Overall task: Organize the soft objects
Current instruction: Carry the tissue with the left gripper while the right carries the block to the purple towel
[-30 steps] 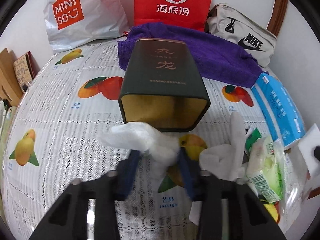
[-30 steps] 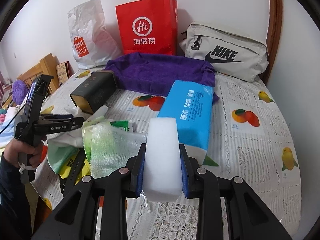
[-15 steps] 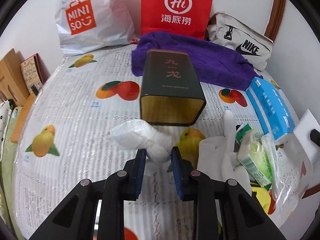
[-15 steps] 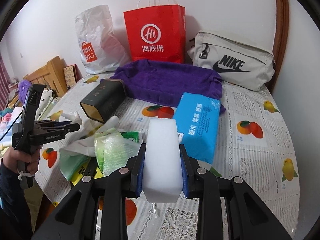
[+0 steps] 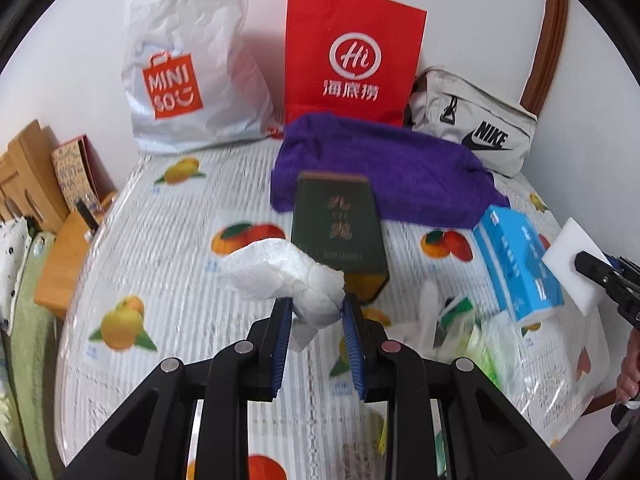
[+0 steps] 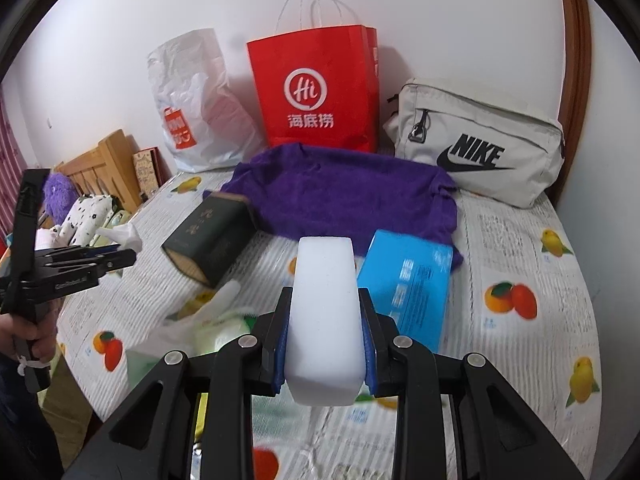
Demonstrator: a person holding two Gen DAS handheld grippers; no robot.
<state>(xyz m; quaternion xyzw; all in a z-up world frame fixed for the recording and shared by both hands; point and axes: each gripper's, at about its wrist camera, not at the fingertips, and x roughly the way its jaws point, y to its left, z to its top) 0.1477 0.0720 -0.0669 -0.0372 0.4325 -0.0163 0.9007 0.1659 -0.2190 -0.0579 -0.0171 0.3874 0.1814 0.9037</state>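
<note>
My left gripper (image 5: 316, 312) is shut on a crumpled white tissue (image 5: 280, 276), held up above the fruit-print tablecloth (image 5: 168, 280). The tissue's loose end fans out to the left of the blue pads. My right gripper (image 6: 324, 312) is shut on a white foam sponge block (image 6: 323, 312), also lifted off the table. In the right wrist view the left gripper (image 6: 120, 258) shows at the left edge with the tissue (image 6: 124, 236) at its tip. The right gripper (image 5: 600, 276) and its sponge (image 5: 568, 252) appear at the right edge of the left wrist view.
A dark green tin (image 5: 338, 228) lies open-ended on the table. Behind it: purple towel (image 5: 380, 172), red paper bag (image 5: 352, 56), white Miniso bag (image 5: 184, 76), grey Nike pouch (image 5: 476, 132). A blue tissue pack (image 5: 516, 256) and green-white packets (image 6: 216, 328) lie at right.
The left gripper closed on the tissue and lifted it off the table, away from the tin's mouth. The right gripper rose with the sponge still clamped.
</note>
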